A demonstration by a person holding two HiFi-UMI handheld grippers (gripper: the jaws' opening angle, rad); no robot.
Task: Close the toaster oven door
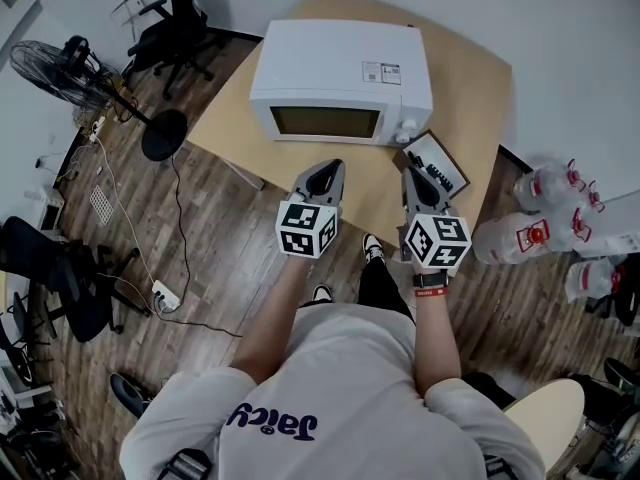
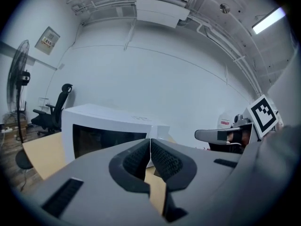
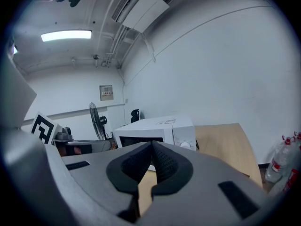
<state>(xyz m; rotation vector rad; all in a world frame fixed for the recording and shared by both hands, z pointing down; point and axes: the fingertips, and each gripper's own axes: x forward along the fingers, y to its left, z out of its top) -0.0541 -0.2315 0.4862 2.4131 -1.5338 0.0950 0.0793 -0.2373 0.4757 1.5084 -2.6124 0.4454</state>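
A white toaster oven (image 1: pixel 340 83) stands on the wooden table (image 1: pixel 470 98), its dark glass door (image 1: pixel 326 121) flush with the front. It also shows in the left gripper view as a white toaster oven (image 2: pixel 108 128) and in the right gripper view as a white toaster oven (image 3: pixel 157 131) with a round knob (image 3: pixel 186 145). My left gripper (image 1: pixel 328 168) hovers just short of the door, shut and empty; the left gripper (image 2: pixel 150 141) has its pads touching. To its right, my right gripper (image 1: pixel 412 175) is likewise shut and empty, and the right gripper (image 3: pixel 152 145) points at the oven.
A black framed pad (image 1: pixel 437 164) lies on the table by the right gripper. Several water bottles (image 1: pixel 555 218) stand on the floor at the right. A fan (image 1: pixel 70 68), office chairs (image 1: pixel 175 28) and cables (image 1: pixel 150 258) occupy the wooden floor at the left.
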